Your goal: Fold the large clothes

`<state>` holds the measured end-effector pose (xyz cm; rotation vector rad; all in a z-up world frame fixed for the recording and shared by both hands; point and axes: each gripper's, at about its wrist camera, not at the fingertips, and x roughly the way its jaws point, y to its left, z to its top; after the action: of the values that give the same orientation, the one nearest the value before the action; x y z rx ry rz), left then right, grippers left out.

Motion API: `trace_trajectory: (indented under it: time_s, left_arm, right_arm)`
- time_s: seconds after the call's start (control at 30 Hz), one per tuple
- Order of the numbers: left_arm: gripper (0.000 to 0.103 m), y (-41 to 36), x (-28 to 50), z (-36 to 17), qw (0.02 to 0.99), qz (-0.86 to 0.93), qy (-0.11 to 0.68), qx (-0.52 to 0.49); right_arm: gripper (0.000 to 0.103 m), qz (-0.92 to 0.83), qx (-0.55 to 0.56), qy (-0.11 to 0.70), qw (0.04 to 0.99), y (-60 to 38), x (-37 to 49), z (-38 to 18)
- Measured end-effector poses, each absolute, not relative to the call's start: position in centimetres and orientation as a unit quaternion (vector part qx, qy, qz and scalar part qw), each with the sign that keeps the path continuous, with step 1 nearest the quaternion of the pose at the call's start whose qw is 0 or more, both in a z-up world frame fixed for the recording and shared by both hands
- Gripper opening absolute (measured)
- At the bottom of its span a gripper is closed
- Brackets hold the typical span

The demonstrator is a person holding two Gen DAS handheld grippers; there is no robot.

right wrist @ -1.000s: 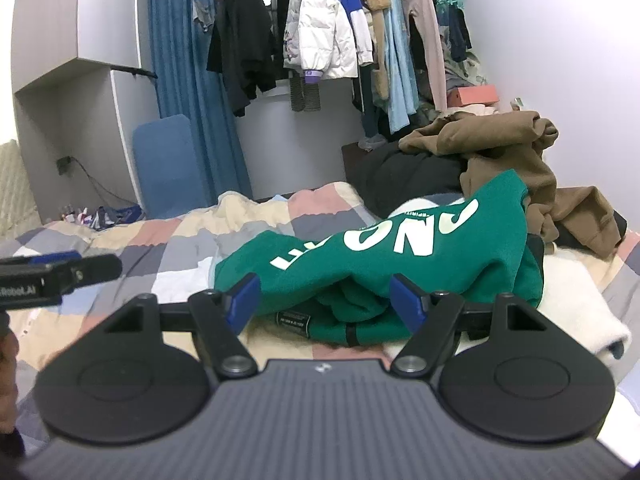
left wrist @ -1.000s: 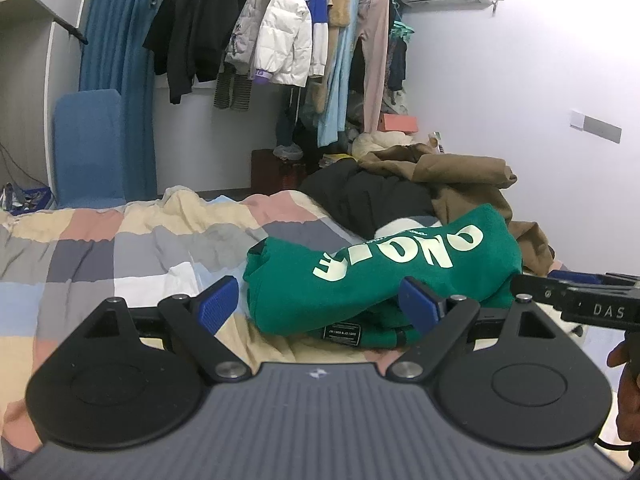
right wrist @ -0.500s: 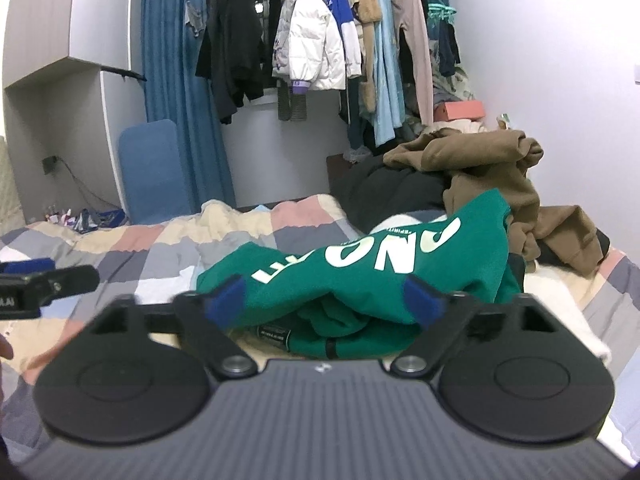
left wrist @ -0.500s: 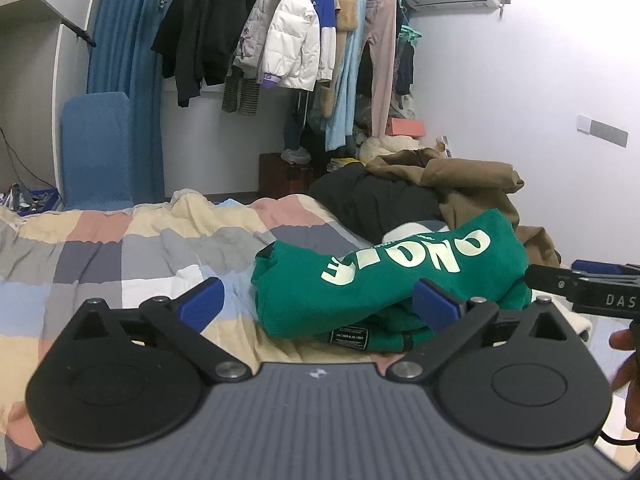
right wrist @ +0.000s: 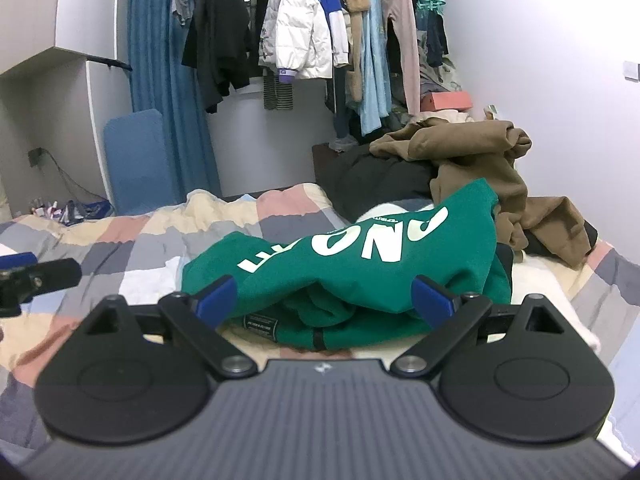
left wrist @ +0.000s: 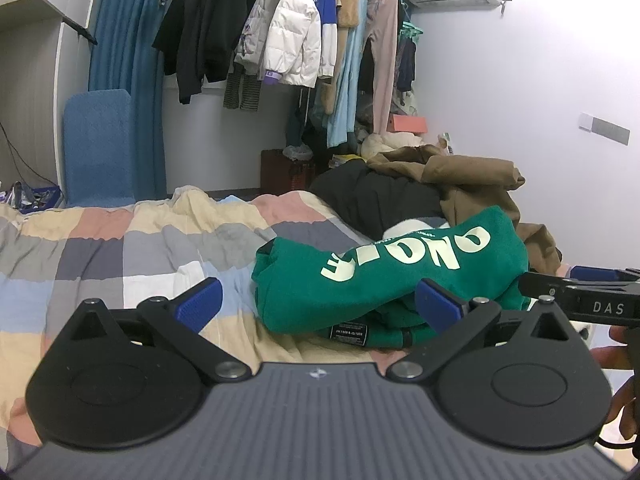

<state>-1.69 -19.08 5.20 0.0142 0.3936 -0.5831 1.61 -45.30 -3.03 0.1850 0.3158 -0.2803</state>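
A bedroom with a blue curtain (left wrist: 128, 60) at left, hung clothes (left wrist: 296, 36) mid-wall and a checked quilt (left wrist: 120, 248) over the bed. The left tool (left wrist: 318, 304) has just spread wide and grips nothing. The folded green sweater (right wrist: 360, 264) lies on the quilt before both tools, beside a brown coat (right wrist: 480, 160). The right tool (right wrist: 326, 300), also just widened, is released.

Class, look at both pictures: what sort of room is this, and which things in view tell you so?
Most likely a bedroom: a bed with a checked quilt, a rail of hanging clothes, and a green sweatshirt lying on the bed.
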Motion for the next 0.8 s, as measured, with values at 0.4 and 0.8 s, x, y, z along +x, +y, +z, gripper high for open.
trace_trajectory:
  time_s: [0.4,0.8]
  left_arm:
    - [0.103,-19.02,-1.48,5.07,0.937,-0.288,0.197,0.013]
    - [0.103,-18.57,-1.45,5.12,0.936,-0.29,0.202,0.01]
  right_arm:
    - [0.095,-0.128,0.103,0.173,0.971,-44.98,1.92,-3.67]
    - [0.095,-0.129,0.1,0.177,0.971,-44.97,1.75,-3.75]
